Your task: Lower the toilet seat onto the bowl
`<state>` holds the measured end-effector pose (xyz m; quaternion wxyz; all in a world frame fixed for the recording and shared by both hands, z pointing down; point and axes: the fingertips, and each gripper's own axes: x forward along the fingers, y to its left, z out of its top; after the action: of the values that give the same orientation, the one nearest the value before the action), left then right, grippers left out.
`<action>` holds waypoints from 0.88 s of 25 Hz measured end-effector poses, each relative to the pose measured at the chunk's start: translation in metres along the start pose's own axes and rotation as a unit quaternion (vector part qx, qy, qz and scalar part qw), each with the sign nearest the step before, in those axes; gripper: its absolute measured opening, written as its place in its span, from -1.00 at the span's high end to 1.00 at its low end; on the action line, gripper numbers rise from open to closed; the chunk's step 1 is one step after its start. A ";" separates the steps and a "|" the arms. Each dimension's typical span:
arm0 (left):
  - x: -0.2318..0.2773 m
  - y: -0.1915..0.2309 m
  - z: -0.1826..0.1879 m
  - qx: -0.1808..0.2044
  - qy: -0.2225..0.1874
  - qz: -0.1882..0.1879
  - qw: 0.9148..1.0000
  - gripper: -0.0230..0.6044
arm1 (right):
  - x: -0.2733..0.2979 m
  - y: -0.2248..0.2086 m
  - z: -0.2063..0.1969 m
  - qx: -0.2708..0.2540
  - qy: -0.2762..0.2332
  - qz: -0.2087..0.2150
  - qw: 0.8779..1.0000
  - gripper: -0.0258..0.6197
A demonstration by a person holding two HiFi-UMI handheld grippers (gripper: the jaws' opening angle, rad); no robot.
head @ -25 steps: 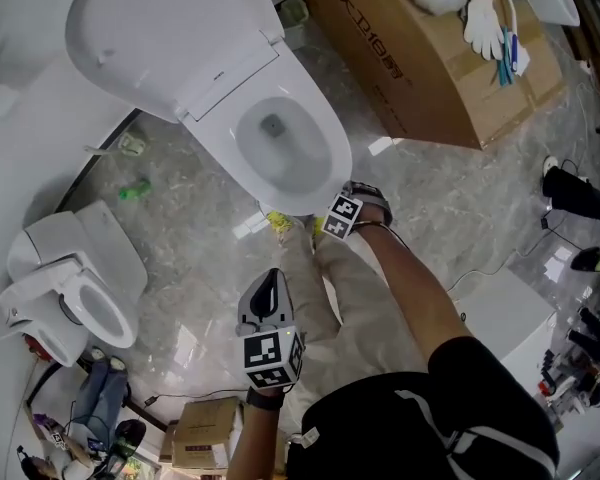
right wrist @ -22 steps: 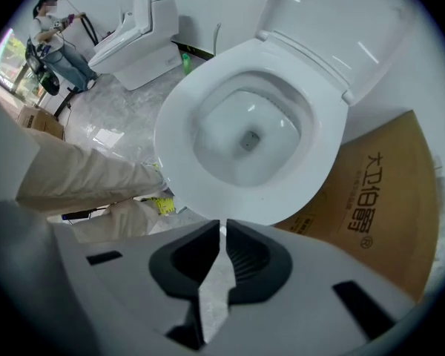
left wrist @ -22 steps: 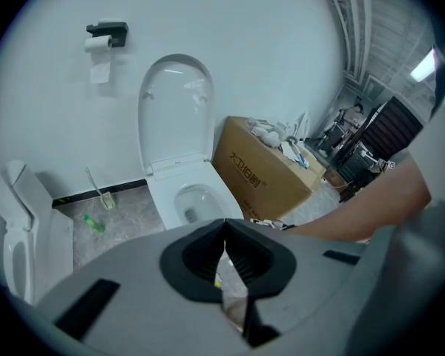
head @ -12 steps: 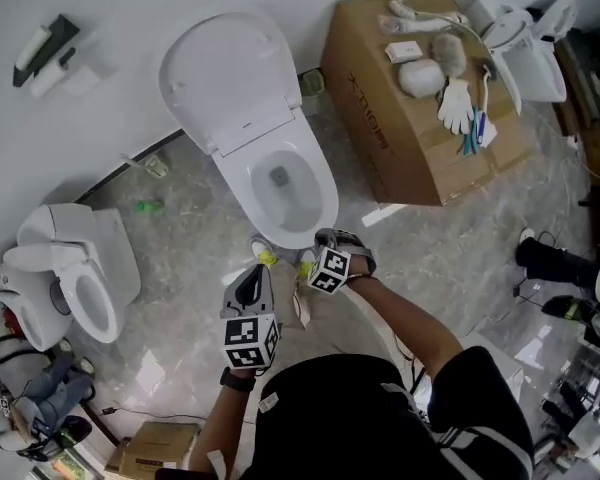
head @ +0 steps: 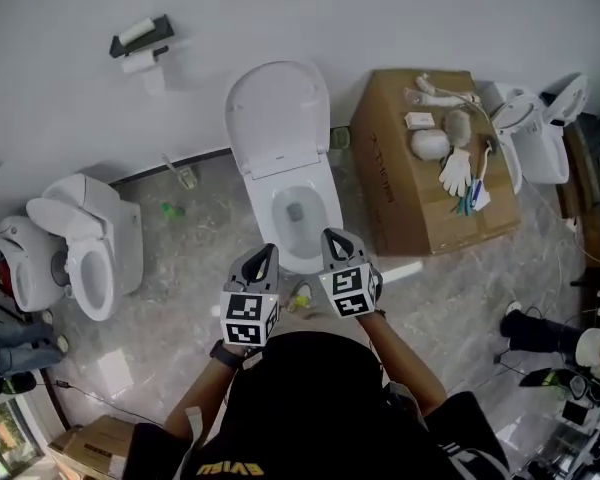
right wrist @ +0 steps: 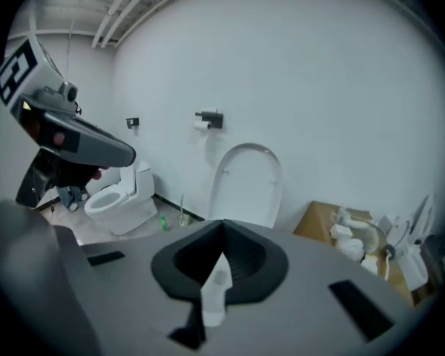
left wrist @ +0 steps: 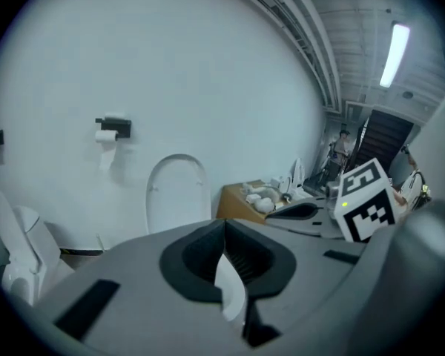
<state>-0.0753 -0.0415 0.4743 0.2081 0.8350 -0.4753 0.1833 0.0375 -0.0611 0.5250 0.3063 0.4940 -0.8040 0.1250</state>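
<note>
On the far wall I see a black paper-roll holder (head: pixel 140 36) with a white roll on it. At the left a small white toilet (head: pixel 85 248) stands on the grey marble floor (head: pixel 180 308), with a green bottle (head: pixel 170 209) lying near it. At the right sits a big cardboard box (head: pixel 400 188), with white gloves (head: pixel 458 173) and other pale bits on top. A smaller carton (head: pixel 95 446) lies near me, low on the left.

Person: black short-sleeved shirt (head: pixel 310 398) with white trim at the sleeves and yellow lettering (head: pixel 225 468) near the lower edge; dark wristband (head: pixel 224 354) on the left wrist. Left claw (head: pixel 266 254) and right claw (head: pixel 331 236): grey moulded shells with black ribbed pad surrounds, each carrying a white cube (head: pixel 248 320) printed with black square markers.
</note>
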 end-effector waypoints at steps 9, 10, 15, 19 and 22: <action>-0.049 0.019 0.074 0.034 -0.126 0.042 0.991 0.89 | -0.095 -0.006 0.085 -0.021 -0.116 -0.029 0.993 0.94; -0.052 0.023 0.079 0.024 -0.140 0.051 0.989 0.89 | -0.101 -0.007 0.090 -0.022 -0.124 -0.032 0.992 0.94; -0.054 0.015 0.092 0.030 -0.156 0.047 0.986 0.89 | -0.122 -0.008 0.096 -0.019 -0.141 -0.033 0.989 0.94; -0.056 0.016 0.092 0.045 -0.152 0.042 0.987 0.89 | -0.120 -0.004 0.093 -0.005 -0.136 -0.023 0.990 0.94; -0.056 0.026 0.084 0.040 -0.137 0.046 0.989 0.89 | -0.119 -0.002 0.095 0.001 -0.139 -0.025 0.990 0.94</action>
<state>-0.1154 -0.0573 0.3792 0.0992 0.8371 -0.5294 0.0951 0.0426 -0.0250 0.3772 0.1938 0.5271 -0.8260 0.0485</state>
